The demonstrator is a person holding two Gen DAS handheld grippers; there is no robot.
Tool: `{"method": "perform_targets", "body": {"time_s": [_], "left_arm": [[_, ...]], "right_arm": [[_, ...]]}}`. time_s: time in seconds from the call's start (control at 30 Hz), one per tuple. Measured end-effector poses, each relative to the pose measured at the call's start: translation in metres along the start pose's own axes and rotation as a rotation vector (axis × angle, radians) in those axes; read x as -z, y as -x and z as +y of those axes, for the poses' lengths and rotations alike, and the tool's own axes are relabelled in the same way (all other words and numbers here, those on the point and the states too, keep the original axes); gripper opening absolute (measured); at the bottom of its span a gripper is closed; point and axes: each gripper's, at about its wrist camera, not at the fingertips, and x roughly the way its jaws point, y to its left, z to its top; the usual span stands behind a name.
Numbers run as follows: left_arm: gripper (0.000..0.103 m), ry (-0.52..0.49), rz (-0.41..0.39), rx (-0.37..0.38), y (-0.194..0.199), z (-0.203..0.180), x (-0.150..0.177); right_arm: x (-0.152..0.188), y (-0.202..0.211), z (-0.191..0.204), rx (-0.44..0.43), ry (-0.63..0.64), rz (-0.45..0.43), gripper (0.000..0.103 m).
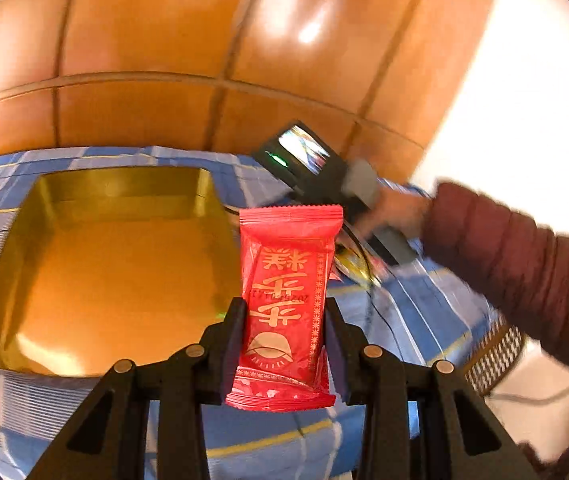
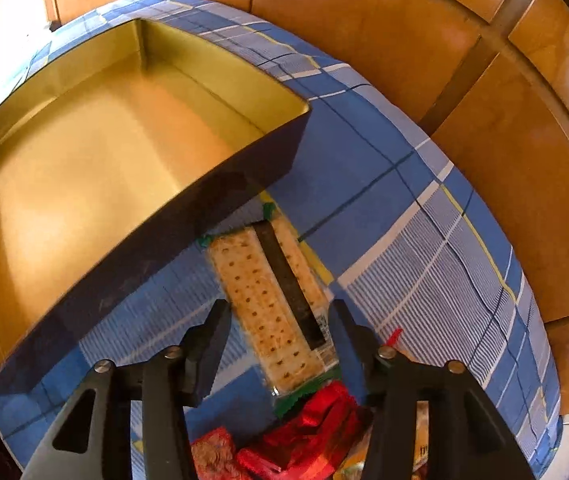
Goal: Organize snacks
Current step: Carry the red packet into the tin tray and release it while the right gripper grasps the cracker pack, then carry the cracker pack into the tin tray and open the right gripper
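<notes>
Gold-lined box (image 1: pixel 104 288): open and bare inside, on the blue plaid cloth (image 1: pixel 424 312); in the left wrist view it sits left of the jaws.
Left gripper (image 1: pixel 284 320): clenched on a red snack packet (image 1: pixel 288 300), pads against its two long edges, the packet upright and clear of the cloth.
Step in hand: as I judge it, carrying the red packet toward the box; nothing lies in the box yet.
Next move, left: bring the packet over the gold floor, lower it, then let go.
Right gripper (image 2: pixel 280 320): jaws apart, straddling a clear-wrapped cracker pack (image 2: pixel 260 312) that lies flat just beside the box's dark outer wall (image 2: pixel 164 248); pads not pressing on it.
Next move, right: likely settle lower around the pack's long sides and close.
Heap at bottom: more red wrappers (image 2: pixel 304 432), near the cracker pack's end.
Far right, left wrist view: a person's sleeve (image 1: pixel 524 272), blurred.
</notes>
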Motion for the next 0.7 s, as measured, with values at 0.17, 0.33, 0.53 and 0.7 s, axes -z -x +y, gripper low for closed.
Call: {"method": "perform_targets", "body": {"time_s": [0.17, 0.33, 0.53, 0.7], "left_arm": [[0.038, 0.150, -0.001, -0.102, -0.015, 0.048, -0.036], [0.038, 0.252, 0.046, -0.192, -0.062, 0.082, -0.072], [0.039, 0.276, 0.097, -0.240, -0.126, 0.103, -0.104], [0.048, 0.317, 0.150, -0.268, -0.155, 0.112, -0.108]], "right_arm": [[0.003, 0.001, 0.003, 0.014, -0.017, -0.010, 0.051], [0.015, 0.005, 0.007, 0.038, -0.065, 0.002, 0.048], [0.023, 0.010, 0.013, 0.032, -0.072, 0.010, 0.048], [0.019, 0.003, 0.002, 0.022, -0.119, 0.011, 0.052]]}}
